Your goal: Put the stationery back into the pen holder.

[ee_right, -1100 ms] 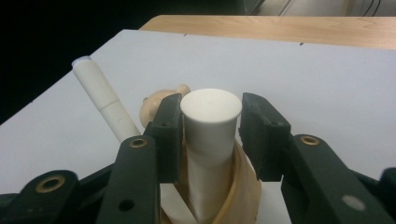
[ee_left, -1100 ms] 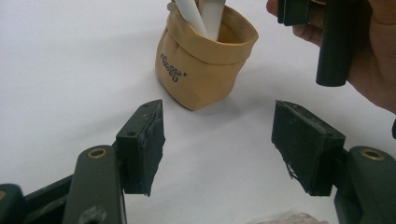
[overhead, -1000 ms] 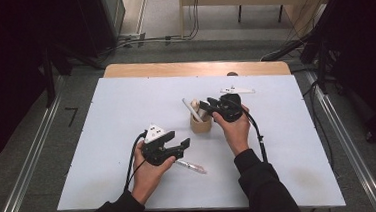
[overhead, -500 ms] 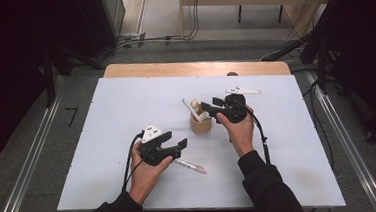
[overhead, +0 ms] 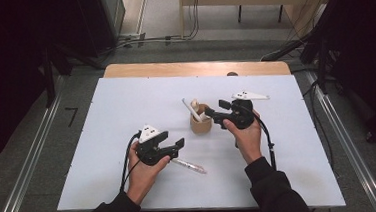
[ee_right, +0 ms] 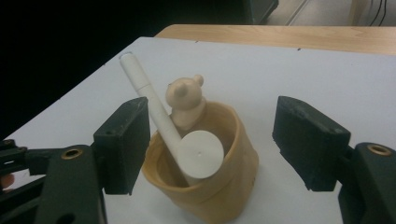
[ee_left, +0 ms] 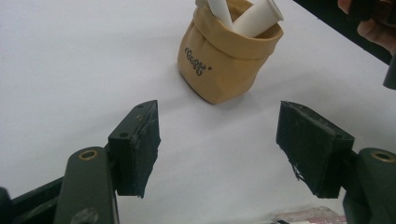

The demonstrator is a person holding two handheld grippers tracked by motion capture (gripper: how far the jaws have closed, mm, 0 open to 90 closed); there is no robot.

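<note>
Pens are what you are tidying, judging by the layout: a tan pouch (overhead: 200, 123) stands near the middle of the white table (overhead: 126, 105), and it already holds a long white pen (ee_right: 148, 105) leaning out to one side, a thicker white tube (ee_right: 201, 154) and a small bear-topped pen (ee_right: 186, 101). One more clear pen (overhead: 190, 165) lies flat on the table just beside your left gripper (overhead: 171, 148), toward you.

That loose pen looks light, stiff and smooth, so it will likely roll or skid if you nudge it from one side. Take it across the middle of the barrel, jaws square to its length, and close gently; hard plastic can squirt out of flat pads. The pouch looks soft-walled, like paper or thin leather, with a rolled rim. It will probably buckle or tip under a push, and the leaning white pen makes it top-heavy on that side.

Your left gripper stands wide open and holds nothing; in the left gripper view the pouch (ee_left: 224, 60) sits beyond its jaws. Your right gripper (overhead: 216, 112) is also spread wide and empty, with the pouch (ee_right: 210, 186) between its jaws but not touched by either pad.

The tabletop is smooth, matte and bare apart from these things, with a wooden edge (overhead: 193, 68) along the far side. Dark equipment and cables surround the table, and a grey floor runs beyond.
</note>
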